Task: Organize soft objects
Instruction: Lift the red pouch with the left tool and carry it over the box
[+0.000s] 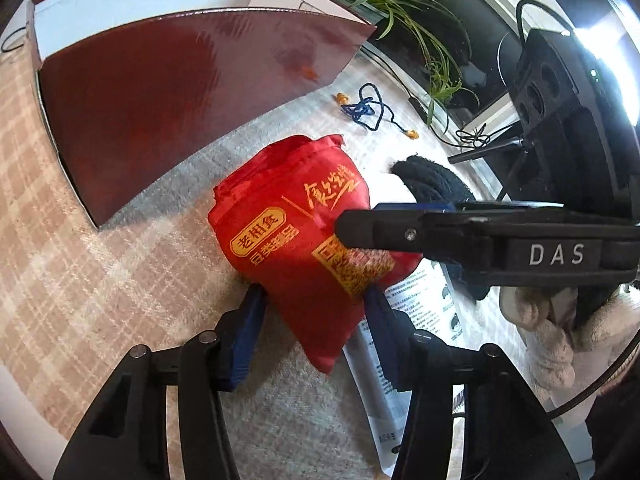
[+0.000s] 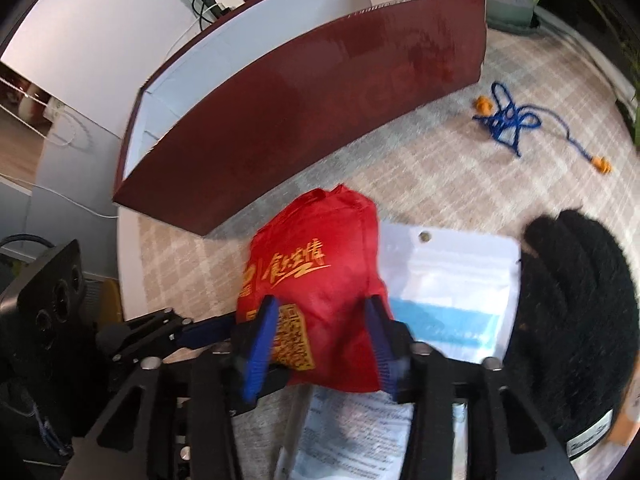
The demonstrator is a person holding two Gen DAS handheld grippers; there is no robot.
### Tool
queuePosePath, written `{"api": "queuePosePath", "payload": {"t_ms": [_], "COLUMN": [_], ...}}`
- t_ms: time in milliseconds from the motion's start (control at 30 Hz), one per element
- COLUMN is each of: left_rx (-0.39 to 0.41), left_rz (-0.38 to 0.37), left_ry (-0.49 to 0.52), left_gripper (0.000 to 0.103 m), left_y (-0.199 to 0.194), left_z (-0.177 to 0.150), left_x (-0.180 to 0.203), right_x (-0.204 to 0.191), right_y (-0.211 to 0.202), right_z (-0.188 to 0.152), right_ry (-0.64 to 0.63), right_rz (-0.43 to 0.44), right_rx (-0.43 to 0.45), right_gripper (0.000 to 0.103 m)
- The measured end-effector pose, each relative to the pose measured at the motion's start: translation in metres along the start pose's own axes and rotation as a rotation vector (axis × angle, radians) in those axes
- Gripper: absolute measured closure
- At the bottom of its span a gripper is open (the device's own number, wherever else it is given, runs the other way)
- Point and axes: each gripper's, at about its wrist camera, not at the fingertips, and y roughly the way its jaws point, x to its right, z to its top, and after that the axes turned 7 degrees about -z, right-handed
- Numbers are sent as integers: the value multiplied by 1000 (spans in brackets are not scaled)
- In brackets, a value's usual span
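Item: red fabric bag, folded into a soft bundle, yellow lettering and a printed code square on its upper face
Position: on the checked cloth, just in front of the long wall of the dark red box, partly over a white printed pouch
Long axis: runs from the grippers' side toward the box wall, bunched neck end pointing at the box
Left gripper: jaws part open, blue pads set either side of the bag's near end; whether they press the fabric or only stand beside it cannot be told from the left wrist view
Right gripper: jaws part open, straddling the bag's near end from the right side; in the left wrist view one finger lies across the top of the bag; true grip cannot be told
Nearer hand: both sit at the same near end, neither plainly closer
Direction to goal: box opening lies straight ahead and above the bag, white interior visible over the wall
Judged next move: close on the bundle, lift it clear of the wall's rim, carry it forward
Risk: loose fabric may sag or unfold, and the pouch beneath may drag along
Other soft items: black knitted piece to the right; blue cord with orange ends beyond it
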Motion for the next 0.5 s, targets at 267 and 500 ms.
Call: {"api": "queuePosePath", "payload": {"t_ms": [267, 500], "left_rx": [-8, -12], "left_rz": [13, -3], "left_ry": [15, 29], "left_gripper": [59, 59], "left_y": [8, -2], "left_z": [-2, -5], "left_x": [-1, 6], "right_x": [11, 11], "right_y": [10, -8], "right_z": [1, -13], "right_ry": [23, 29], "right_rz": [38, 41], "right_rx": [-4, 22], "right_gripper": [47, 53]}}
